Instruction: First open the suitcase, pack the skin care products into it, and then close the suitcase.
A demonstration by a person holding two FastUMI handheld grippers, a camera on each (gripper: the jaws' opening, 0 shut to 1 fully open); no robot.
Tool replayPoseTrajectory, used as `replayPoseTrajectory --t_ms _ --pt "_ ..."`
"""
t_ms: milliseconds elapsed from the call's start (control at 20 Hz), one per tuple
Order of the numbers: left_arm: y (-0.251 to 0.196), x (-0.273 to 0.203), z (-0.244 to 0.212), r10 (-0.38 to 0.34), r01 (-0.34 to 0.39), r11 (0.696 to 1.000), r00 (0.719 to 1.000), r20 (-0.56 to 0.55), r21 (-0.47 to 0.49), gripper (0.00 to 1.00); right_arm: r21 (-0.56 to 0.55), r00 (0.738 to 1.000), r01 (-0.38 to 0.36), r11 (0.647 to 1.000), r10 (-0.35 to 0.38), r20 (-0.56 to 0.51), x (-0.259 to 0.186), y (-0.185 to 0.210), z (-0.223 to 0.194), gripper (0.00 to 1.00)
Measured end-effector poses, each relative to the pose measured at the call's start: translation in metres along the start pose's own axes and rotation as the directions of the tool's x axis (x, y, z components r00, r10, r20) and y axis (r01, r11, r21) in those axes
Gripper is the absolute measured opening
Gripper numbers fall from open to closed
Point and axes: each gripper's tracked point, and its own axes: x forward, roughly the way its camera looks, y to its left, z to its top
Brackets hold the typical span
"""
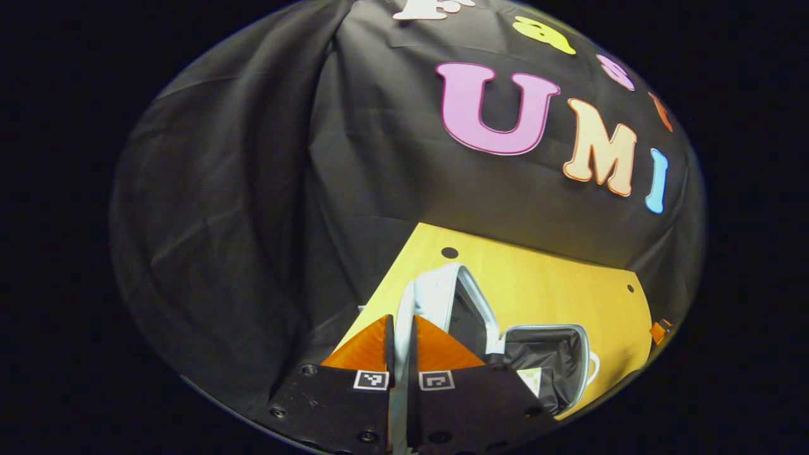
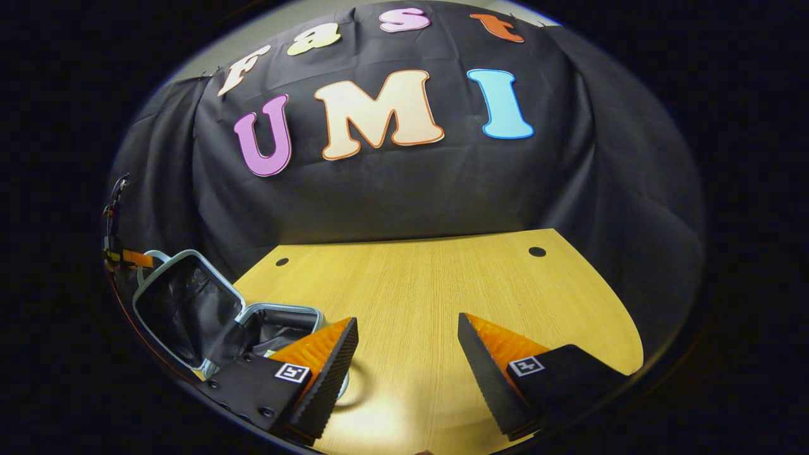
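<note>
Currently left gripper (image 1: 399, 335) is pinched on the raised suitcase lid (image 1: 436, 297), apparently by its rim. Right gripper (image 2: 407, 344) is spread wide, holding nothing, over bare table (image 2: 430, 278). Suitcase (image 2: 189, 309) lies open at the table's left edge. No legible writing.

The suitcase (image 2: 189, 309) is small, with a pale light-blue shell and black lining. It lies open at the lower left of the right gripper view, its lid (image 2: 180, 303) propped up and tilted back, the base tray (image 2: 284, 325) flat on the bench. In the left gripper view it (image 1: 505, 328) sits lower centre, with a pale item (image 1: 529, 378) inside the tray.
</note>
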Motion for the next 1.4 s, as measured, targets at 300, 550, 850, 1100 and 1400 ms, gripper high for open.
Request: replayPoseTrajectory --t_ms 300,550,850,1100,1400 --pt "-0.073 -0.027 0.020 -0.130 0.132 0.991 0.990 0.054 -0.030 0.03 -0.009 0.999 -0.053 0.999 0.053 0.006 -0.004 -0.004 0.003 0.98" --pt "-0.153 -0.041 0.023 -0.281 0.281 0.960 0.956 0.085 0.005 0.03 -0.026 0.997 -0.074 0.997 0.075 0.012 -0.011 -0.007 0.004 0.98" --pt "-0.233 -0.053 0.002 -0.422 0.424 0.906 0.903 0.081 -0.007 0.03 -0.029 0.997 -0.069 0.997 0.069 0.018 -0.020 -0.026 0.007 0.98" --pt "-0.287 -0.056 -0.022 -0.490 0.492 0.870 0.870 0.057 -0.019 0.04 -0.040 0.998 -0.065 0.997 0.066 0.017 -0.030 -0.048 0.009 0.98" --pt "-0.336 -0.052 -0.063 -0.521 0.521 0.854 0.854 -0.014 -0.012 0.03 -0.037 0.998 -0.054 0.998 0.055 0.027 -0.040 -0.076 0.013 0.98"
